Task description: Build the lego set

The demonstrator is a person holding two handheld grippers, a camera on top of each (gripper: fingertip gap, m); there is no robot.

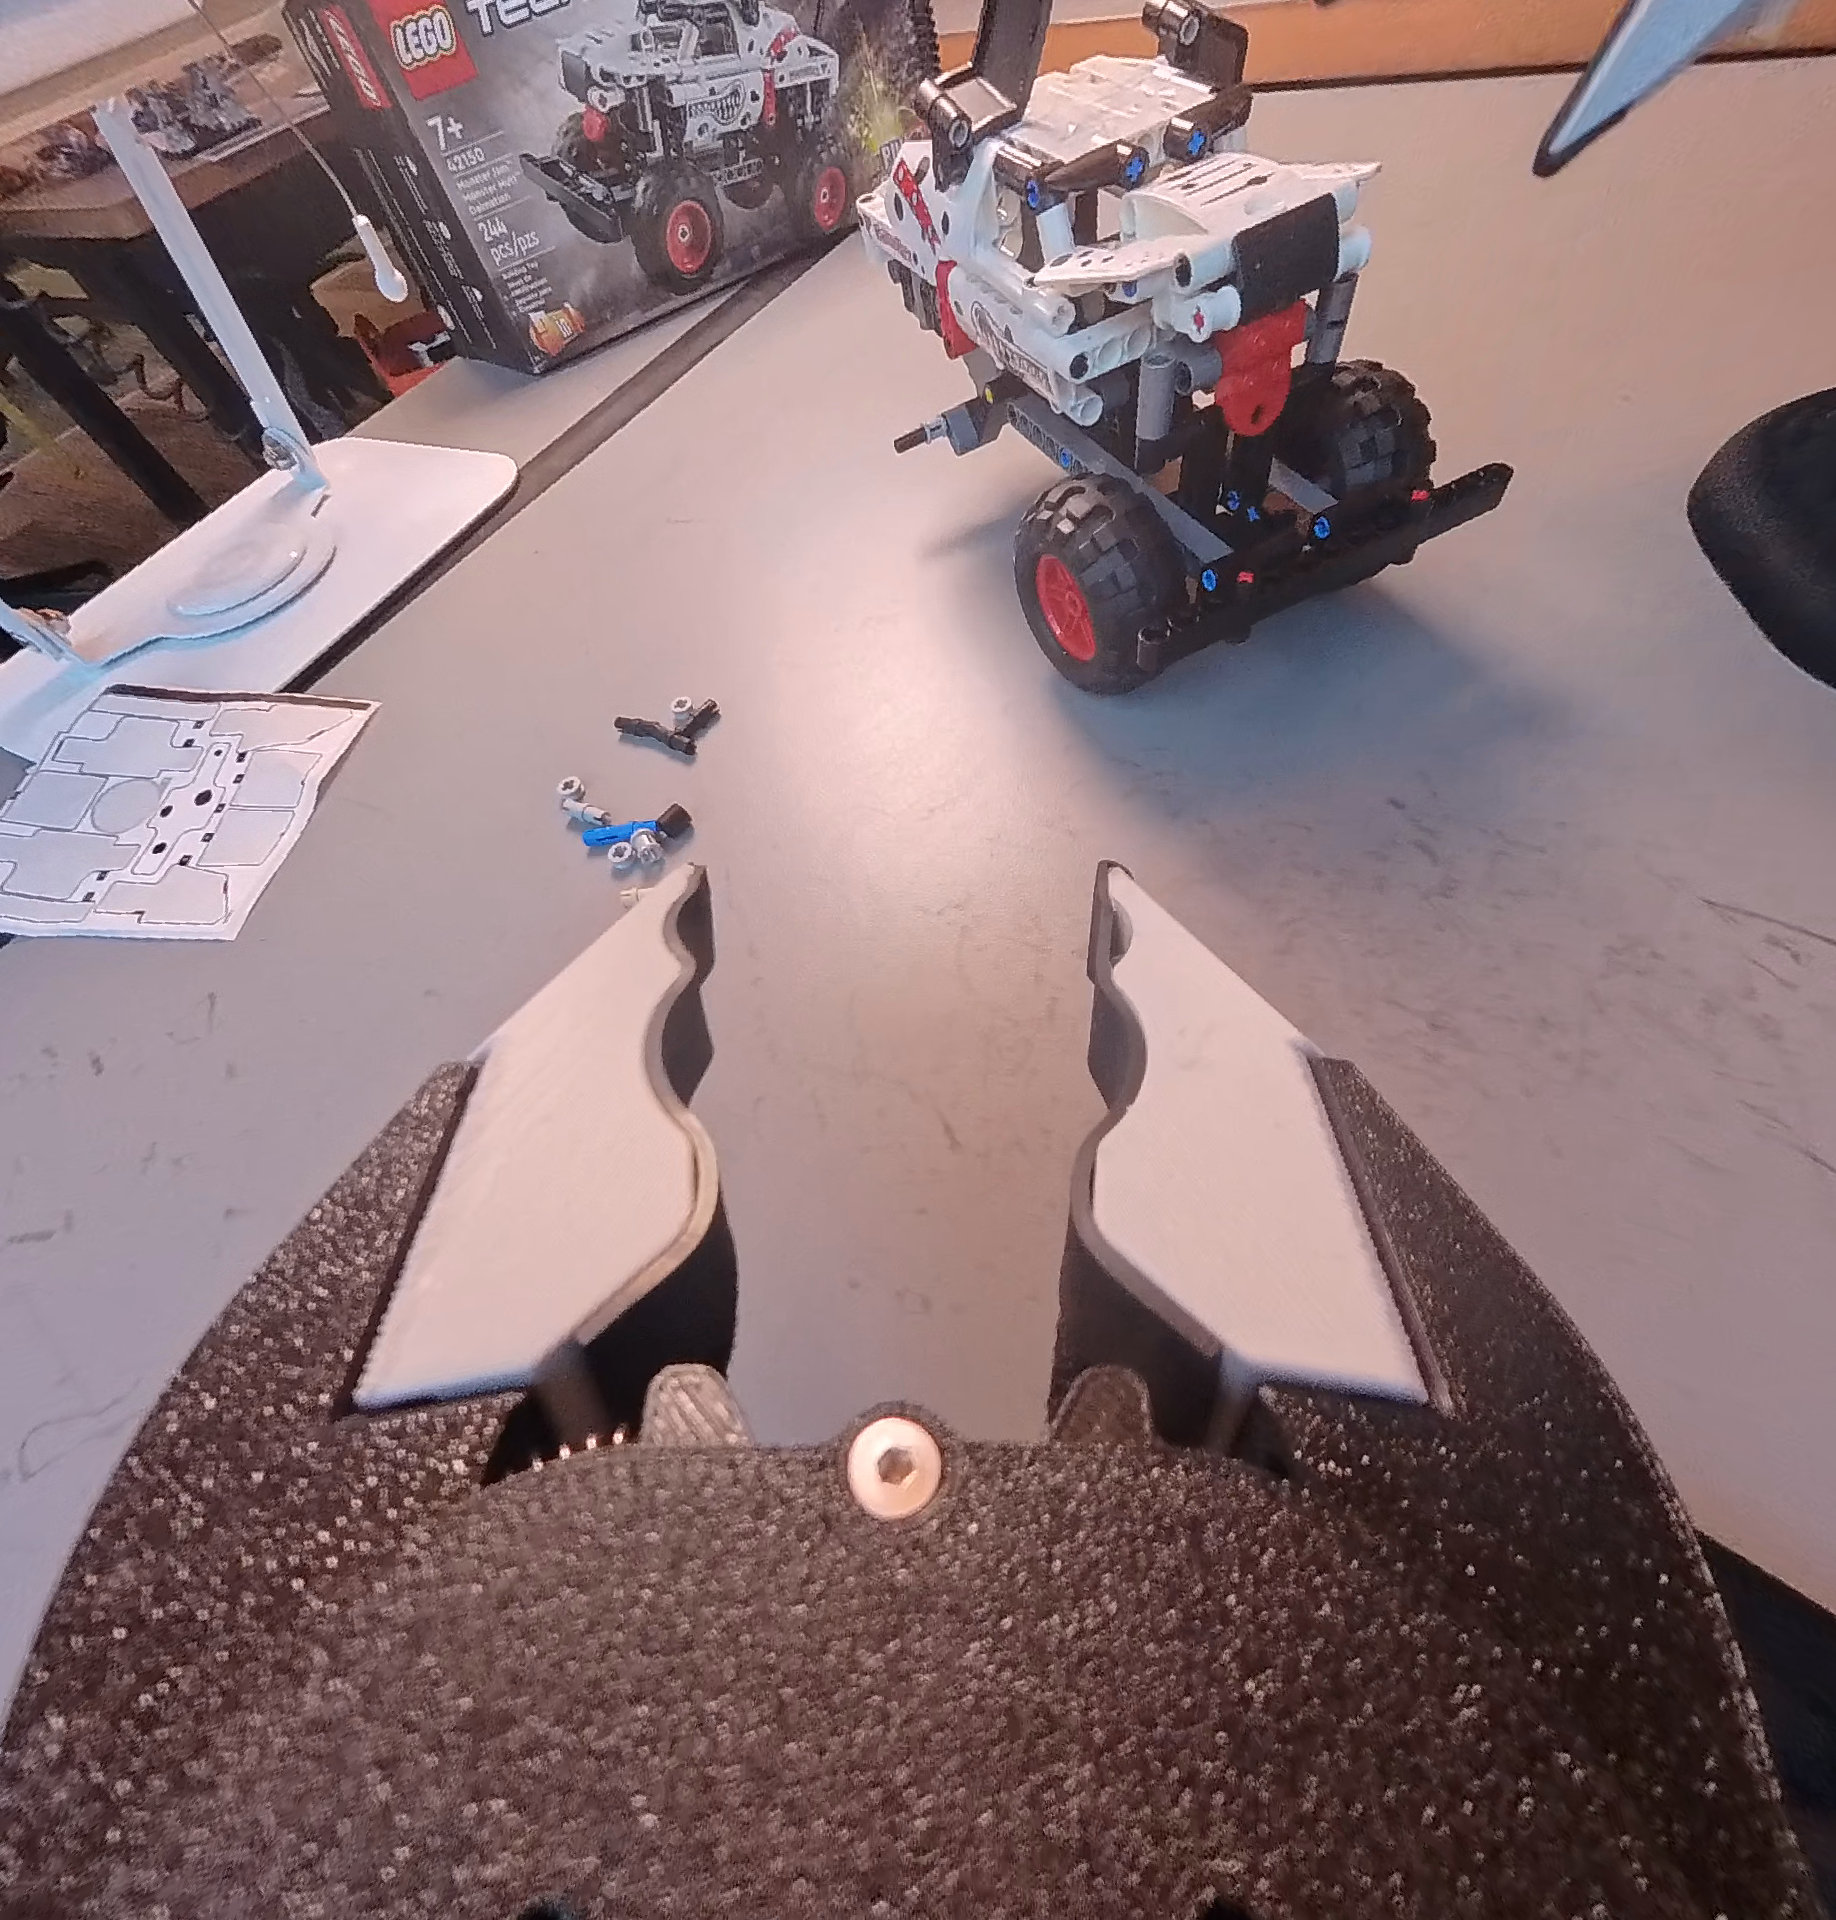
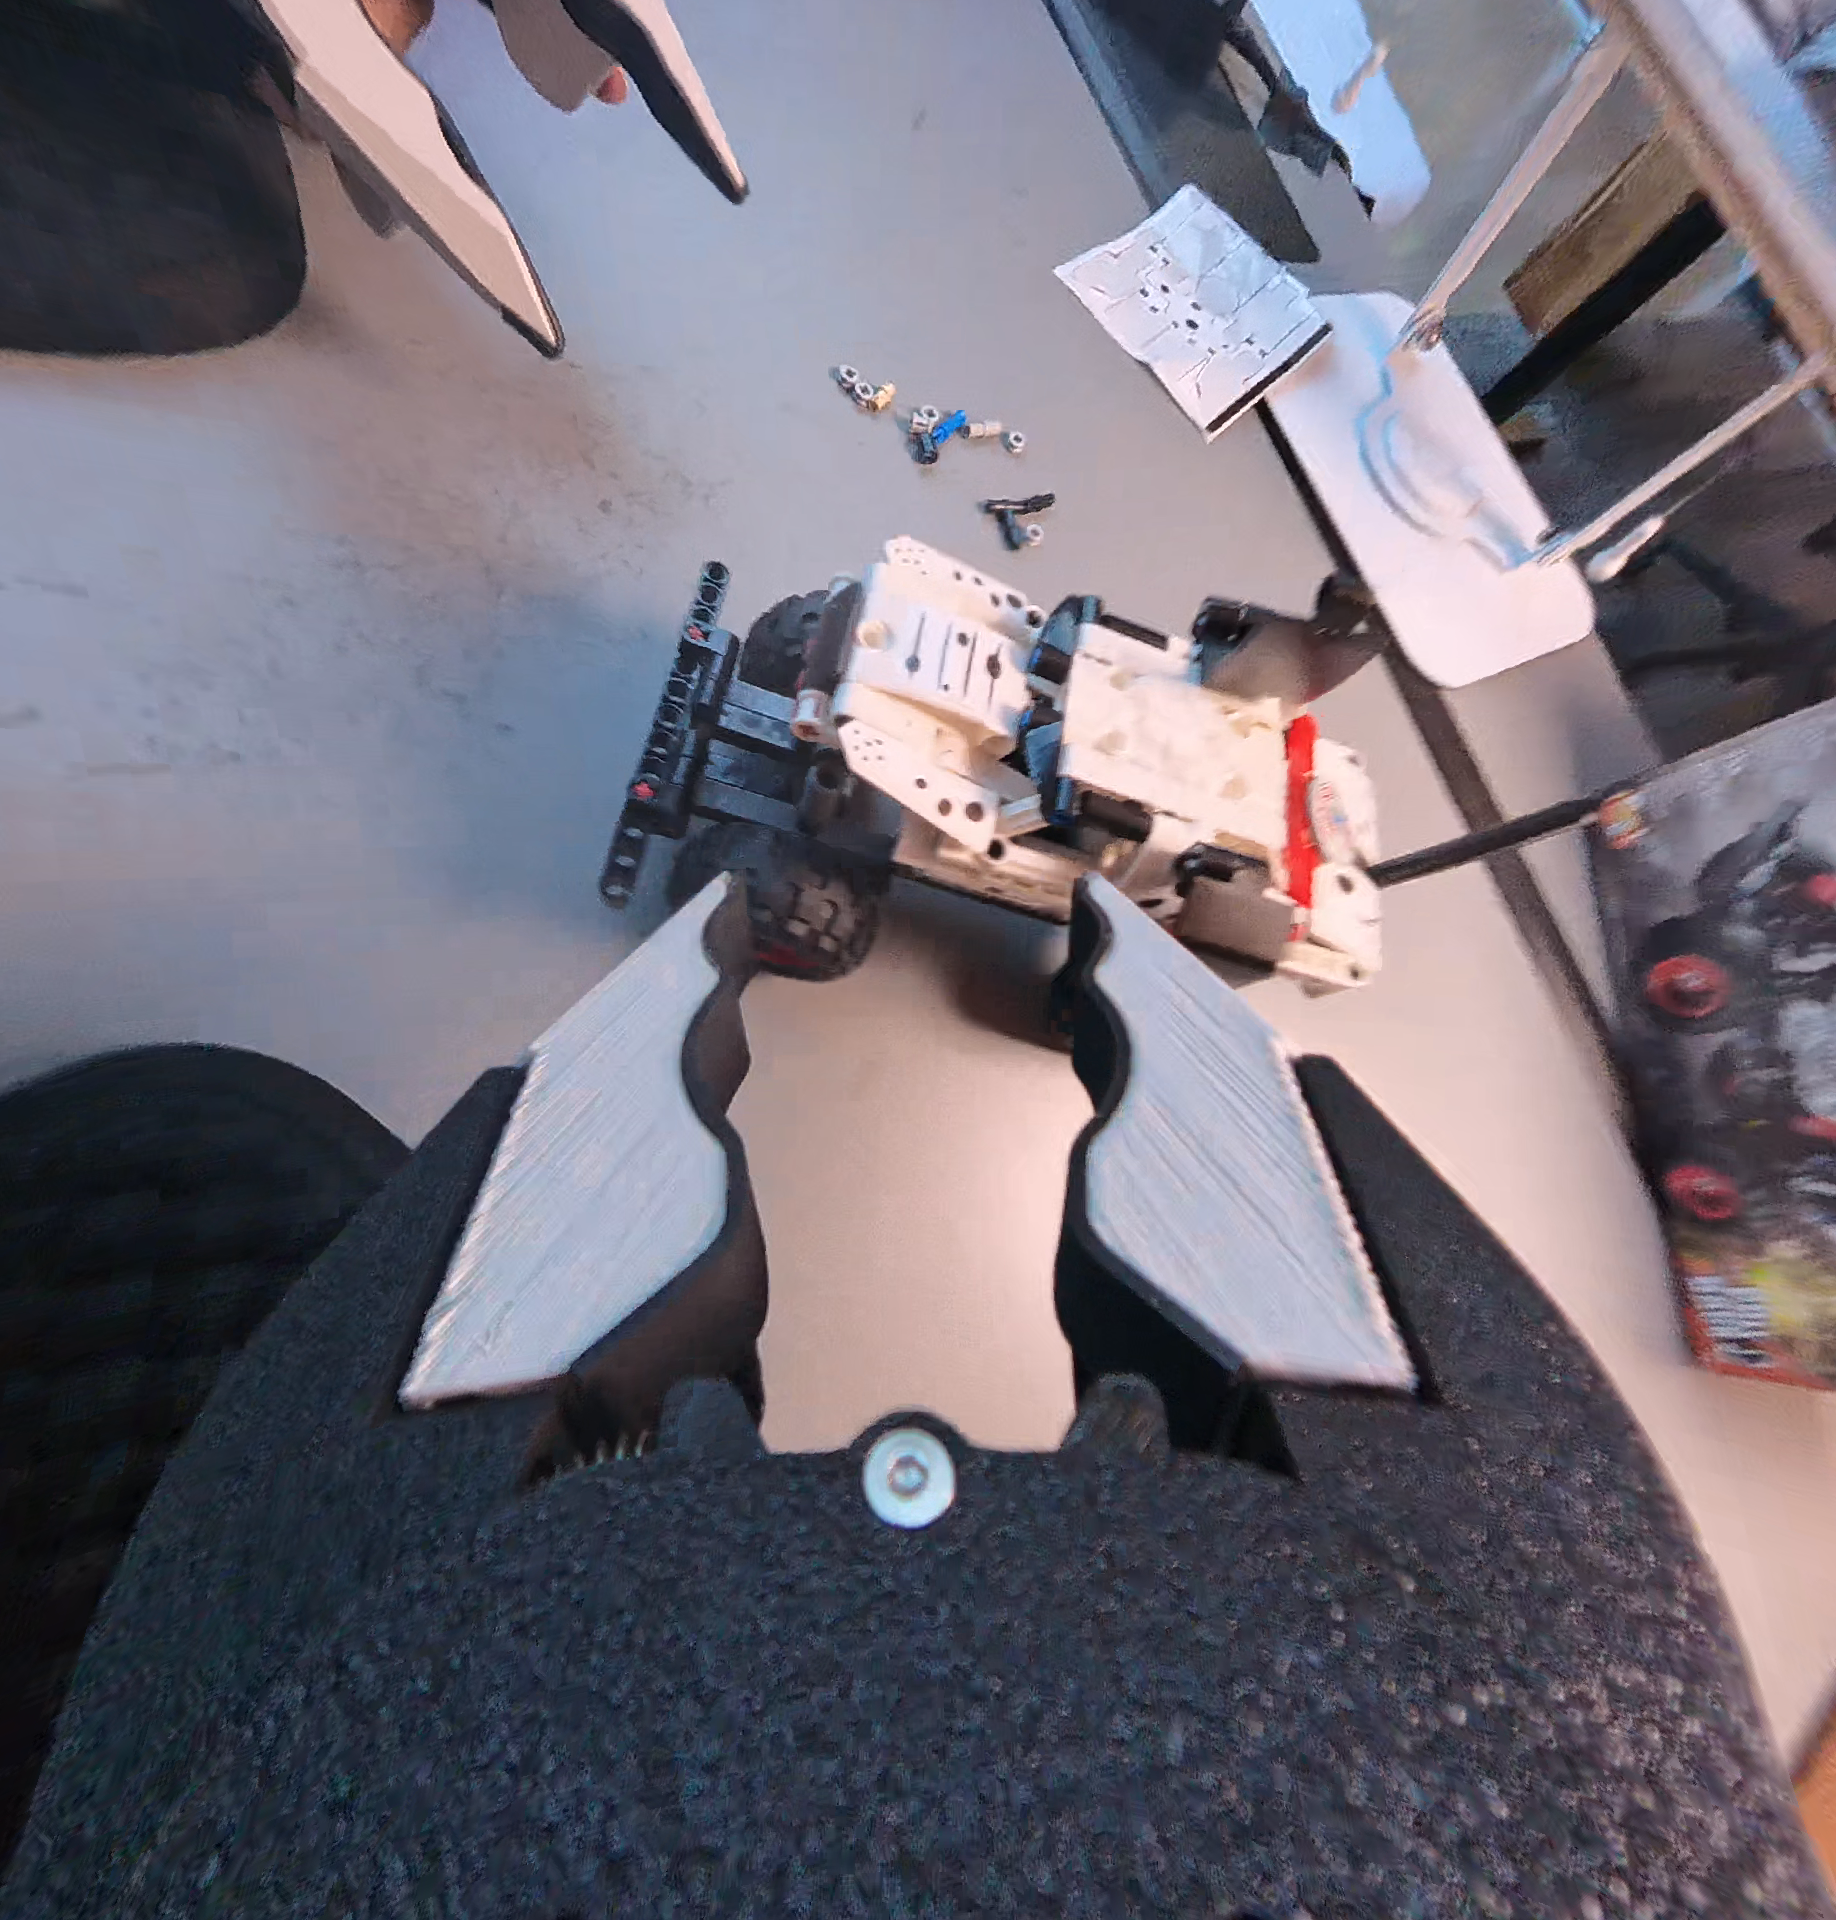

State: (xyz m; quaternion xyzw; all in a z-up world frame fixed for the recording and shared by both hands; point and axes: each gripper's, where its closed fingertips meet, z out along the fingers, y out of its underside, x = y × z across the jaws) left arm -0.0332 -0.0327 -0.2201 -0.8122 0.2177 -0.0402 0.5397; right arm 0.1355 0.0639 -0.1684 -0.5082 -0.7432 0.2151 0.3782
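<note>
A partly built white, black and red monster truck point(image 1: 1174, 343) stands on a grey table point(image 1: 1309, 935), resting on its front pair of black tyres with red hubs and a black front bumper, with a bare axle sticking out at its rear. The left gripper point(image 1: 901, 883) hovers low over the table with its jaws spread wide and nothing between them; its left fingertip sits just beside a small scatter of loose pieces point(image 1: 633, 790), among them a blue pin, grey bushes and black connectors. Farther left lies a used sticker sheet point(image 1: 155, 821), its edge touching the white base of a desk stand point(image 1: 270, 561). Behind it, the set's box point(image 1: 581, 177) stands on the table near the truck. From the right wrist view, the right gripper point(image 2: 903, 894) hangs above the table close to the truck point(image 2: 1049, 769), jaws also held apart and empty, with one front tyre showing just past its left fingertip. That view is blurred, but the loose pieces point(image 2: 945, 436), the sticker sheet point(image 2: 1194, 301) and the box point(image 2: 1766, 1039) remain recognisable, and the fingers of the left gripper point(image 2: 426, 177) enter at the top left.
</note>
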